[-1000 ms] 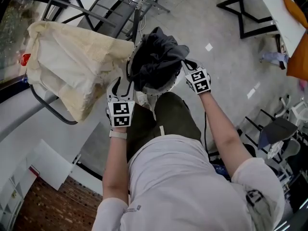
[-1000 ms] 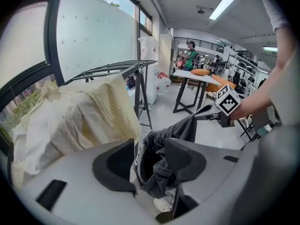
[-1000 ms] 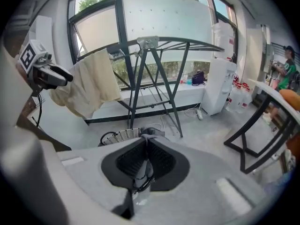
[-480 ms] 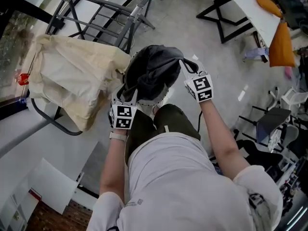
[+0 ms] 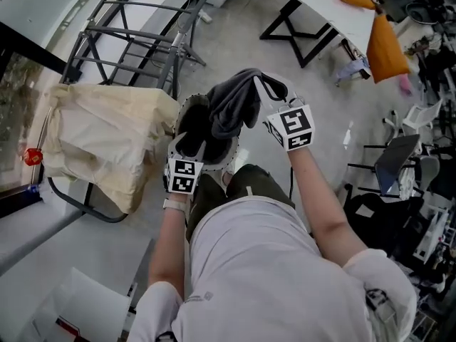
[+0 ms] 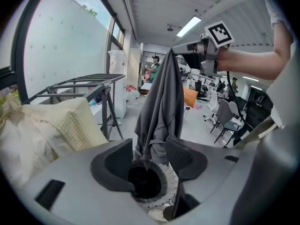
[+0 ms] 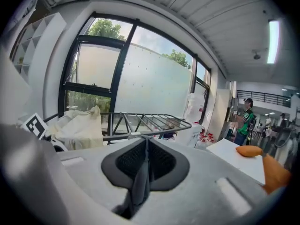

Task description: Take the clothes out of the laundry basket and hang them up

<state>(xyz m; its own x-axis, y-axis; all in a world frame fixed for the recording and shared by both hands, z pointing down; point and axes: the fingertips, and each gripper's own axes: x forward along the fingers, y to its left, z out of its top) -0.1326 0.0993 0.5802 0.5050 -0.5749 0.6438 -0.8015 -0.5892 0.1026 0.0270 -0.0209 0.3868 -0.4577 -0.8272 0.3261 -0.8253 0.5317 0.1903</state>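
Observation:
A dark grey garment (image 5: 231,109) hangs in a long fold from my right gripper (image 5: 262,85), which is shut on its top edge high above the white perforated laundry basket (image 5: 228,164). In the right gripper view a strip of the grey cloth (image 7: 139,184) is pinched between the closed jaws of the right gripper (image 7: 146,146). My left gripper (image 5: 187,135) sits low at the basket rim. Its jaws have just been opening, and in the left gripper view the left gripper (image 6: 149,146) stands open with the garment's lower end (image 6: 161,111) hanging loose between the pads over the basket (image 6: 164,201).
A cream cloth (image 5: 107,137) is draped over a frame at the left. A metal drying rack (image 5: 139,20) stands beyond it. A white table (image 5: 335,9) with orange items is at the upper right, chairs (image 5: 399,162) at the right. A person (image 6: 153,68) stands far off.
My right gripper has risen with the grey garment, drawing it up out of the basket into a long hanging fold. The left gripper has shifted a little at the basket rim.

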